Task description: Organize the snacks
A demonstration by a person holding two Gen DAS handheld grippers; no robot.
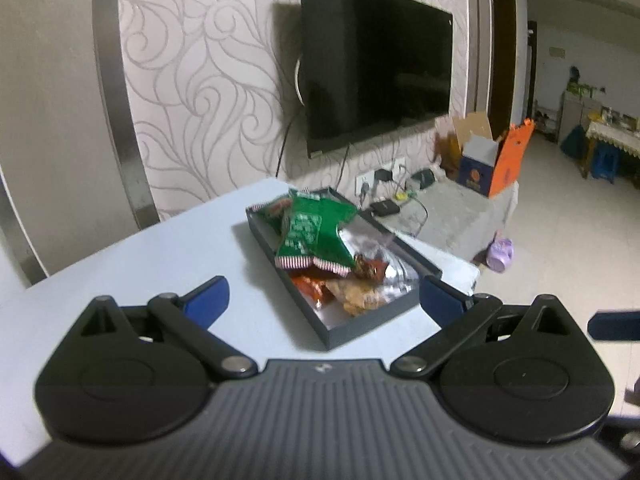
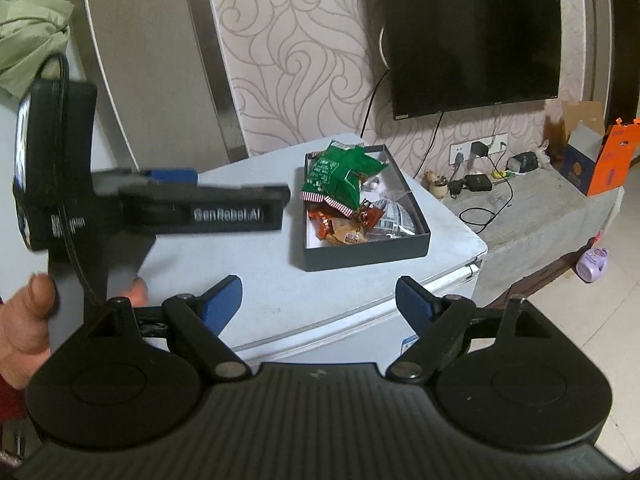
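Observation:
A dark shallow box [image 1: 362, 330] [image 2: 360, 254] sits on the pale top of a white cabinet [image 1: 120, 280] [image 2: 260, 280]. In it lie a green snack bag [image 1: 316, 236] [image 2: 340, 178], red and orange packets [image 1: 316, 290] [image 2: 330, 226] and a silver wrapper [image 1: 384, 256] [image 2: 394, 216]. My left gripper [image 1: 324, 300] is open just short of the box's near end, with nothing between its blue-tipped fingers. My right gripper [image 2: 318, 300] is open too, further back above the cabinet's front edge, and empty. The left gripper's body [image 2: 168, 208] shows side-on in the right wrist view, held by a hand [image 2: 28, 320].
A black TV [image 1: 376, 64] [image 2: 472, 36] hangs on the patterned wall behind. A grey ledge [image 1: 460, 208] [image 2: 540, 200] to the right carries cables, a small black unit and an orange-and-blue carton [image 1: 496, 160] [image 2: 596, 156]. A purple slipper [image 1: 500, 254] [image 2: 592, 266] lies on the tiled floor.

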